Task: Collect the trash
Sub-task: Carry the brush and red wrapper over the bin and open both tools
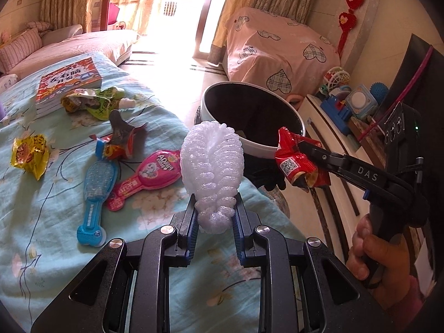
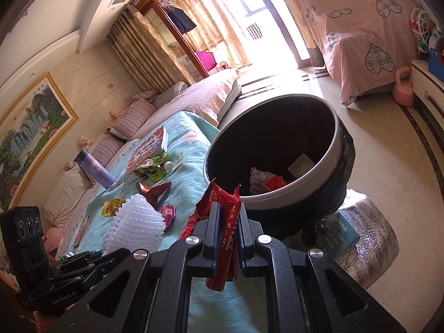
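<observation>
- Trash bin (image 2: 277, 149) stood on the floor just beside the bed (image 1: 55, 222), mouth tilted toward both grippers.
- Left gripper (image 1: 215, 219) was clamped on the white foam net (image 1: 212, 172), long axis upright, bin ahead and to its right.
- Right gripper (image 2: 227, 222) was clamped on 1 red wrapper (image 2: 224, 238) at the near rim; judged nearer, so it should drop first.
</observation>
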The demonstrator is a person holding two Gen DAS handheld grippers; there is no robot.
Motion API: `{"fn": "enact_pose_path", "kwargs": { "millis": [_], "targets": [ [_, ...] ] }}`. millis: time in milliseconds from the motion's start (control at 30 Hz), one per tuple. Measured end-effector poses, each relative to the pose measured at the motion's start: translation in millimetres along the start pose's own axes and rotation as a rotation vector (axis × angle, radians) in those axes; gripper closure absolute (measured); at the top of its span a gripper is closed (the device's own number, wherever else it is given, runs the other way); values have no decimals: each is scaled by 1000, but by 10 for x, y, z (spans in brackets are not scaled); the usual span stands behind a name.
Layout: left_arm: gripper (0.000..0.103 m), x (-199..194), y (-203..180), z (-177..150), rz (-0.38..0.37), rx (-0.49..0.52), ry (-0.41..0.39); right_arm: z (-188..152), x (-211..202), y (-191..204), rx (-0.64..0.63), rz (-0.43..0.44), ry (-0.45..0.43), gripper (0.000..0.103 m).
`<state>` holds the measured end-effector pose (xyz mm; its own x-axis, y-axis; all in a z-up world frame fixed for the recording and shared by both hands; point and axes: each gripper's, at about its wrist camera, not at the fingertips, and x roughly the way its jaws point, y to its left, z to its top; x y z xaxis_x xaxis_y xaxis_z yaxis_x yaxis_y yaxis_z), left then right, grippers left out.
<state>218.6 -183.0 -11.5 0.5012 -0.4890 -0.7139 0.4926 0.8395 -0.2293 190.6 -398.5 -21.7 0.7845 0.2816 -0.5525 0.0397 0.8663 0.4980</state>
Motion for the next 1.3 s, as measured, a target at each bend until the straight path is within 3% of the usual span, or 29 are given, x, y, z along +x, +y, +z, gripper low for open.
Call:
{"fn": "enact_pose_path", "kwargs": {
  "millis": [667, 1133, 1300],
  "targets": [
    [82, 479, -347, 717, -47, 57, 34, 651, 156, -283, -43, -72, -57, 92],
    [82, 997, -476, 1094, -50, 76, 80, 950, 473, -433, -84, -120, -11, 92],
    [72, 1137, -485, 1086, -44, 75, 107, 960, 590, -495, -86, -134, 16, 87]
  ]
}}
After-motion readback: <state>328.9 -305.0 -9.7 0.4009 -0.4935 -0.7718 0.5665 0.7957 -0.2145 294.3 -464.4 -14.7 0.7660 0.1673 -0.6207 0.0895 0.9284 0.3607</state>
